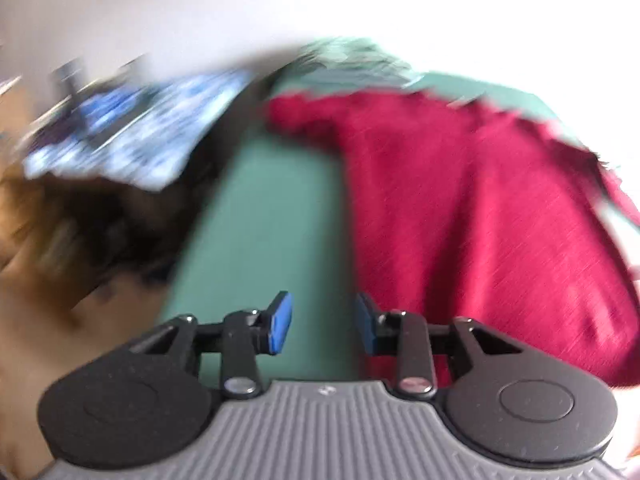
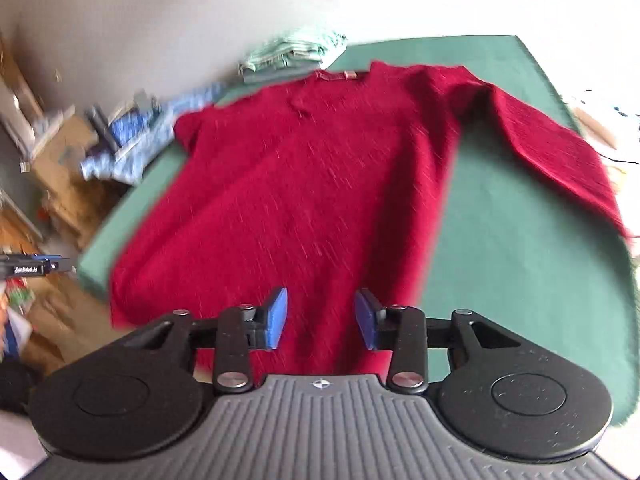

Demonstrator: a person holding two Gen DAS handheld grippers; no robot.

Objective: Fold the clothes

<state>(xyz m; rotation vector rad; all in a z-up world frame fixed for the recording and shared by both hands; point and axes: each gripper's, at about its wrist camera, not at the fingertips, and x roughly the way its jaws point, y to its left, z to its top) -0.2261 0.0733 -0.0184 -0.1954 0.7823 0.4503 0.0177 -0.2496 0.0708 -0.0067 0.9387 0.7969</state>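
Observation:
A dark red sweater (image 2: 304, 184) lies flat on the green table cover (image 2: 500, 240), collar at the far end and one sleeve (image 2: 552, 140) stretched out to the right. My right gripper (image 2: 321, 318) hangs above the sweater's near hem, open, with nothing between its blue pads. In the blurred left wrist view the same sweater (image 1: 480, 208) fills the right half. My left gripper (image 1: 323, 322) is open over the bare green cover (image 1: 260, 240), just left of the sweater's edge, holding nothing. The left gripper's tip (image 2: 40, 266) shows at the left edge of the right wrist view.
A folded pale green garment (image 2: 296, 54) sits at the far end of the table. A blue and white patterned cloth (image 2: 132, 148) hangs off the table's far left side. Cardboard boxes (image 2: 64, 160) and clutter stand on the floor at the left. A white wall stands behind.

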